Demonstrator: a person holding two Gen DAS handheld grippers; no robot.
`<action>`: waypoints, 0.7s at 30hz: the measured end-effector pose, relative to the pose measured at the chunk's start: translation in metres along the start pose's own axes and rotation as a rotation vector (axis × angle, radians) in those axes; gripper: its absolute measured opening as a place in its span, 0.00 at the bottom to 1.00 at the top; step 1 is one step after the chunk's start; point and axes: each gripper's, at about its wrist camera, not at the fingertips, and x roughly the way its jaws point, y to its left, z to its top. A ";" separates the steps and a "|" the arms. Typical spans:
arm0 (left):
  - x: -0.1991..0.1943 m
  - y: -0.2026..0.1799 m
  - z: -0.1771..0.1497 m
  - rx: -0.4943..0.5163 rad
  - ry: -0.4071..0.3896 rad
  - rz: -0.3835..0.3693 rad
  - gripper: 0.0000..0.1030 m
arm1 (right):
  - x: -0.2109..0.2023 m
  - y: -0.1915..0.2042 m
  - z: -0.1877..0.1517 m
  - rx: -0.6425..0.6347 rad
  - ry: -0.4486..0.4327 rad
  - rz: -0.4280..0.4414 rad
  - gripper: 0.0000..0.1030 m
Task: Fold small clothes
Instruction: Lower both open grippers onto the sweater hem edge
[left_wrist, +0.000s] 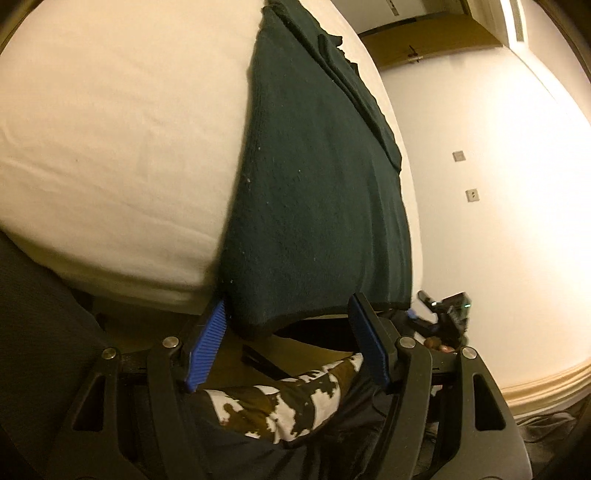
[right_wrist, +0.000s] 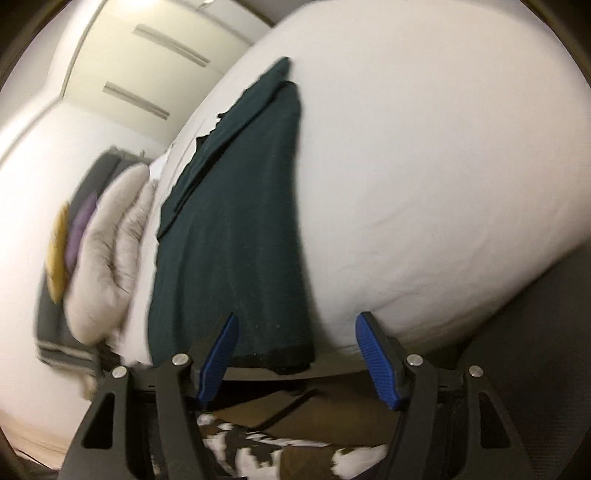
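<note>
Holding both grippers spread wide at the hem of the dark green garment (left_wrist: 314, 192).

Our left gripper (left_wrist: 291, 347) and right gripper (right_wrist: 295, 354) grip nothing; the garment lies flat on the white bed (right_wrist: 424, 166), its hem overhanging the near edge, pillows (right_wrist: 110, 236) beyond.

Matt cloth, ribbed plastic

Dark green garment (left_wrist: 317, 192): matt, slightly fuzzy knit cloth. White bedsheet (left_wrist: 110, 147): smooth cloth. Gripper pads (right_wrist: 218, 360): ribbed blue plastic on black frames.
</note>
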 end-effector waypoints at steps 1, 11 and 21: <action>-0.002 0.005 0.001 -0.020 0.002 -0.022 0.63 | 0.003 -0.002 0.000 0.012 0.013 0.006 0.67; -0.011 0.025 0.000 -0.105 -0.010 -0.087 0.33 | 0.016 -0.007 -0.003 0.052 0.060 0.062 0.61; -0.020 0.028 -0.009 -0.162 -0.040 -0.152 0.33 | 0.013 -0.001 -0.001 0.068 0.051 0.165 0.52</action>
